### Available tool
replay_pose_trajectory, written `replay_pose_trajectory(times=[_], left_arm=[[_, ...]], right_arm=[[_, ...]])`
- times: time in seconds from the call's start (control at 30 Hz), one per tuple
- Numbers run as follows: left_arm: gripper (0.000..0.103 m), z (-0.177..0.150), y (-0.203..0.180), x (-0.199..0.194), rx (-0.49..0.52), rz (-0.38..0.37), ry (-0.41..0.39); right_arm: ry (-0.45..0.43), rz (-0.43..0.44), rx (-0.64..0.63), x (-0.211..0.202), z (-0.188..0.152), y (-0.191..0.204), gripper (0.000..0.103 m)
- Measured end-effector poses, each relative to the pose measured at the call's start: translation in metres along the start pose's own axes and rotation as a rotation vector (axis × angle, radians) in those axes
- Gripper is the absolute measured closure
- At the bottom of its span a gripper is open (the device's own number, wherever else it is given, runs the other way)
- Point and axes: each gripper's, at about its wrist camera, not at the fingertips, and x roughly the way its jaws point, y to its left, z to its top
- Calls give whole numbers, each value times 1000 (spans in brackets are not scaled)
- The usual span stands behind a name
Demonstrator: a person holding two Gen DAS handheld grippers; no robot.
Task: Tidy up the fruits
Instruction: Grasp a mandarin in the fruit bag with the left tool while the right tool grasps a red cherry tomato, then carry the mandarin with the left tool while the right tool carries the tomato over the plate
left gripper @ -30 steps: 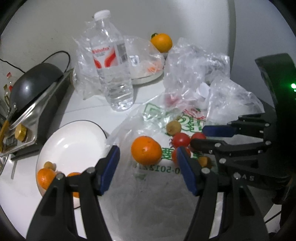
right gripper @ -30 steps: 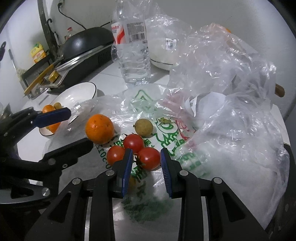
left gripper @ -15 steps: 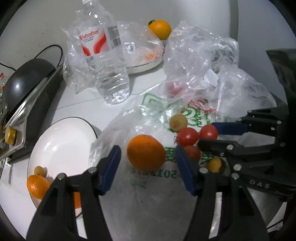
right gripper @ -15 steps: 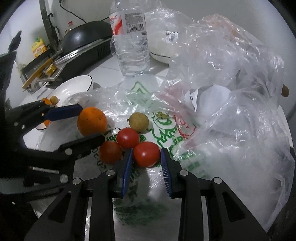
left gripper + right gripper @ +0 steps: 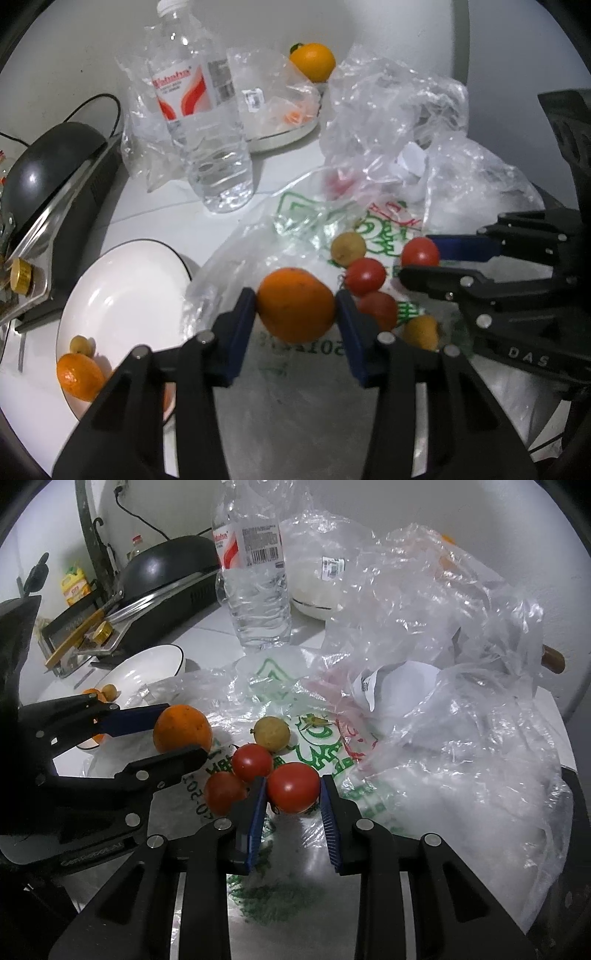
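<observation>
My left gripper (image 5: 295, 306) has closed on an orange (image 5: 295, 304) that rests on a flattened plastic bag (image 5: 295, 387); both blue pads touch its sides. My right gripper (image 5: 291, 794) has its pads around a red tomato (image 5: 293, 786), touching or nearly so. Two more tomatoes (image 5: 253, 762) and a yellow-brown fruit (image 5: 272, 733) lie just beyond. A white bowl (image 5: 122, 295) at the left holds a small orange (image 5: 79, 376) and a small yellow fruit (image 5: 79, 343). Another orange (image 5: 313, 61) sits on a far plate.
A water bottle (image 5: 201, 122) stands behind the fruit. Crumpled clear bags (image 5: 443, 646) pile up at the right. A black pan on a stove (image 5: 48, 173) is at the left. A small yellow-orange fruit (image 5: 421, 332) lies by the tomatoes.
Both grippers moved forward. The left jaws narrowed from wide open onto the orange. The right jaws came around the tomato.
</observation>
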Motion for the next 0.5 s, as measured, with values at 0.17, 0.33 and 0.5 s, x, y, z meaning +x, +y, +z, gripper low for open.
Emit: replay_pose_trajectory(times=[0.17, 0.33, 0.5], left_arm=[[58, 0, -2, -14, 1, -3, -30], [58, 1, -1, -28, 5, -7, -61], [58, 0, 1, -41, 4, -7, -85]], right_arm=[[-17, -10, -5, -8, 1, 5, 72], [-35, -18, -13, -17, 3, 12, 72], [-50, -26, -19, -24, 5, 19, 72]])
